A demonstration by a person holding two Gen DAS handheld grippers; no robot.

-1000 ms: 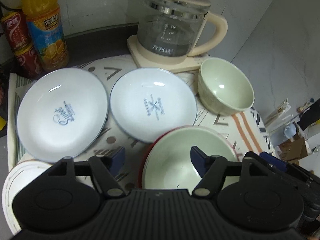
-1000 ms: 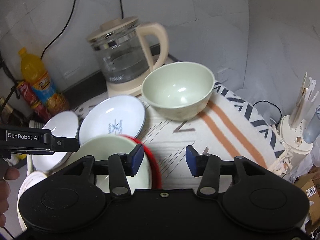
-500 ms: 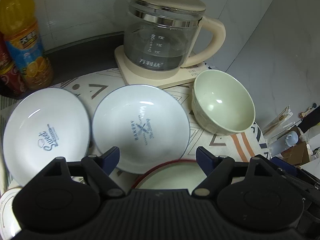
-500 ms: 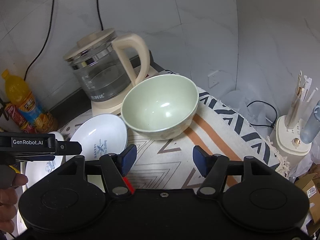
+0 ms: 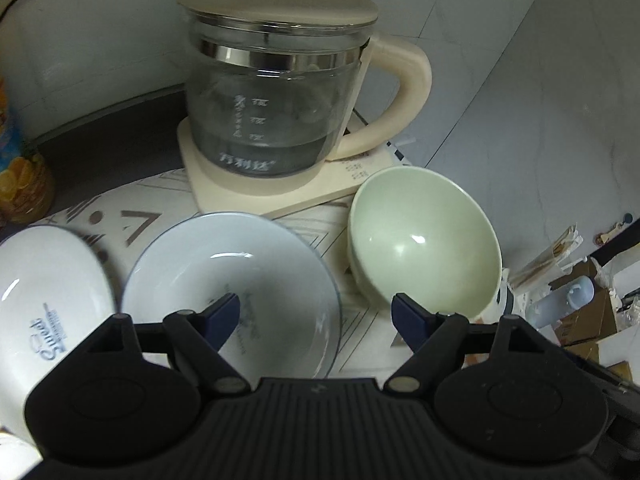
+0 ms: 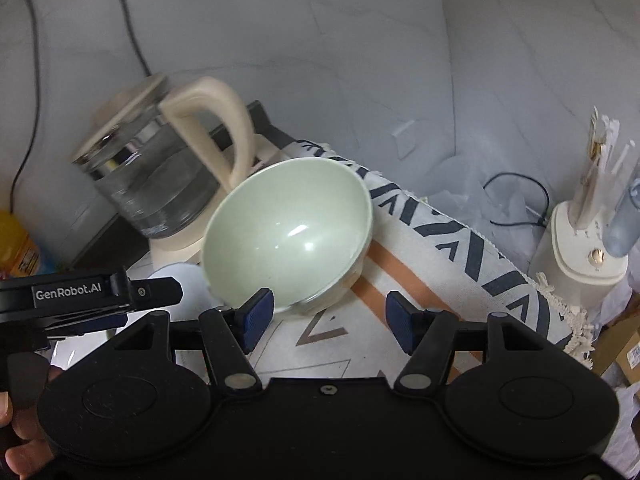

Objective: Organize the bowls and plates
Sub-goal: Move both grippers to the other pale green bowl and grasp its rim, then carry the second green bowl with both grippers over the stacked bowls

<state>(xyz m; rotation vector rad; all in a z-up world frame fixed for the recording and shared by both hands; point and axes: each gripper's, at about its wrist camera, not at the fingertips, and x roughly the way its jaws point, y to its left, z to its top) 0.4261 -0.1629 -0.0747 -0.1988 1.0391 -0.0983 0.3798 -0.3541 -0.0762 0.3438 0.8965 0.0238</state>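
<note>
Both grippers have slid toward the kettle [image 5: 280, 92], and the red-rimmed bowl has left view. Left gripper [image 5: 316, 316], jaws spread and empty, hangs over the white plate [image 5: 224, 268] at lower centre; right gripper [image 6: 328, 316], likewise spread, nears the green bowl [image 6: 288, 236]. Nothing looks stacked yet: sorting seems barely begun.
</note>
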